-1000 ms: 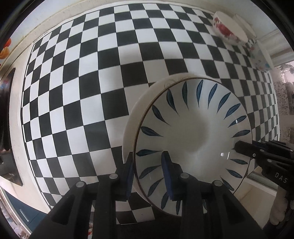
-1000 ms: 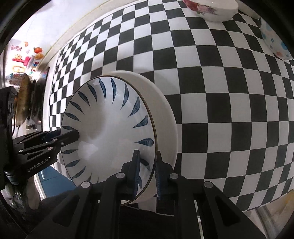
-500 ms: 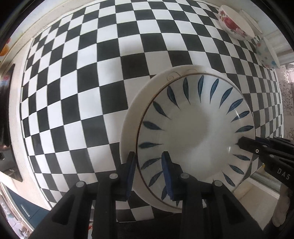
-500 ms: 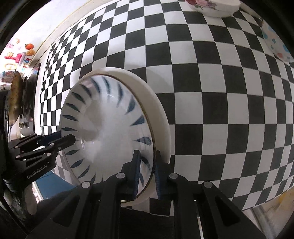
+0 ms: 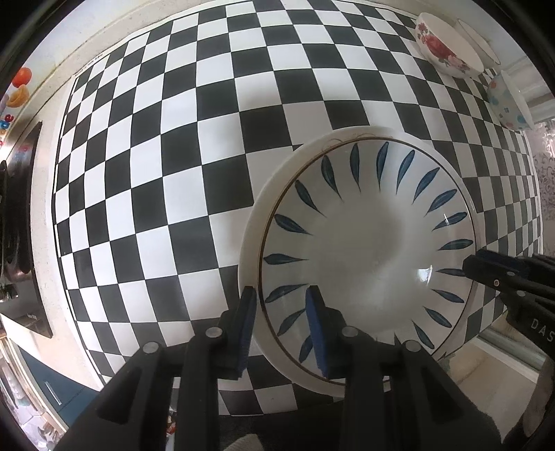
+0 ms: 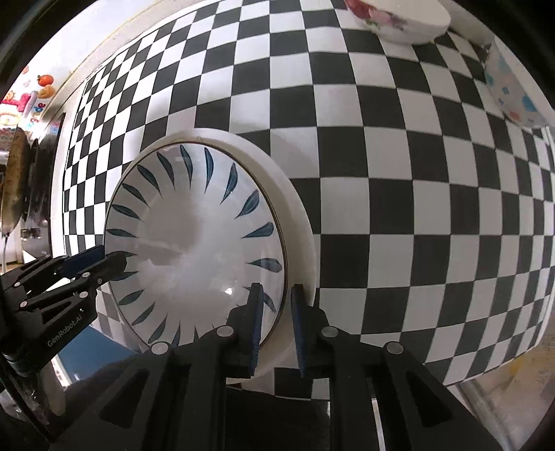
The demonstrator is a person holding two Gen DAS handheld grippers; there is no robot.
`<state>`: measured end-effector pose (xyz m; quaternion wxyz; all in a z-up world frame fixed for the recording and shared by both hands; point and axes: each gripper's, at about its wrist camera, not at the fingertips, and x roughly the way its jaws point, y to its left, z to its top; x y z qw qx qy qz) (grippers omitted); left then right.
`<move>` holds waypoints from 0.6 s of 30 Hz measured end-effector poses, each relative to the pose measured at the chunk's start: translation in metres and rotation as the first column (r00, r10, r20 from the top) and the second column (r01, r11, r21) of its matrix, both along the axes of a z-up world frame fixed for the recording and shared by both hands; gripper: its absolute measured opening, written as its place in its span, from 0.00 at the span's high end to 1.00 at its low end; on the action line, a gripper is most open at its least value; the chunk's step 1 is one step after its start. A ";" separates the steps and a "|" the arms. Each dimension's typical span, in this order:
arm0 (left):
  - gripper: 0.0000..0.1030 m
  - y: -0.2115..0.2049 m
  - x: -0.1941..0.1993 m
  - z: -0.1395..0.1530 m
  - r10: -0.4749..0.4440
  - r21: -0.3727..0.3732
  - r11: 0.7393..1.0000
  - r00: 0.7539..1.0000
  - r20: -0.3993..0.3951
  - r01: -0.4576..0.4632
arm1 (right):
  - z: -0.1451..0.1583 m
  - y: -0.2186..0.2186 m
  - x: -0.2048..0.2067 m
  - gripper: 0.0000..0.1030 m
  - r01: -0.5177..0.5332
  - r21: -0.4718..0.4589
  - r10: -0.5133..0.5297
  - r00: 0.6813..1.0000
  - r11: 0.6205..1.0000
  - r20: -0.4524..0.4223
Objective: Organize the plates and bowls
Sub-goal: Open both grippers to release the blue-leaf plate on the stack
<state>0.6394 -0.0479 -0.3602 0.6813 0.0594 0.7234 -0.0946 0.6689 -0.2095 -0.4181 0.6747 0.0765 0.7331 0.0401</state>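
A wide white bowl with blue leaf marks [image 5: 364,249] is held over the checkered table [image 5: 173,173]. It also shows in the right wrist view [image 6: 194,239]. My left gripper [image 5: 282,326] is shut on its near rim, one finger inside, one outside. My right gripper [image 6: 275,322] is shut on the opposite rim the same way. Each gripper shows in the other's view, the right one [image 5: 485,270] at the bowl's right edge and the left one [image 6: 104,263] at its left edge.
A white bowl with red flowers [image 5: 447,52] and a bowl with blue and orange spots [image 5: 510,100] stand at the far right of the table. They also show in the right wrist view, flowered [image 6: 399,17] and spotted [image 6: 513,90]. A stove [image 5: 17,208] lies to the left.
The bowl and both grippers have shifted slightly toward the near table edge and seem lower. Both grips are unchanged.
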 end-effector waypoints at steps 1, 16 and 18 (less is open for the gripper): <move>0.62 -0.001 -0.001 0.001 -0.001 -0.004 1.000 1.000 0.006 0.001 | 0.002 0.001 0.001 0.65 0.004 0.016 -0.004 1.000 1.000 0.006; 0.16 0.007 0.003 0.042 0.032 -0.002 0.999 0.994 0.100 -0.032 | 0.044 0.009 0.004 0.09 -0.006 -0.094 0.016 0.994 0.996 0.109; 0.16 0.009 0.001 0.062 0.030 0.015 0.999 0.991 0.132 -0.032 | 0.057 0.006 0.001 0.09 0.004 -0.087 0.007 0.991 0.996 0.132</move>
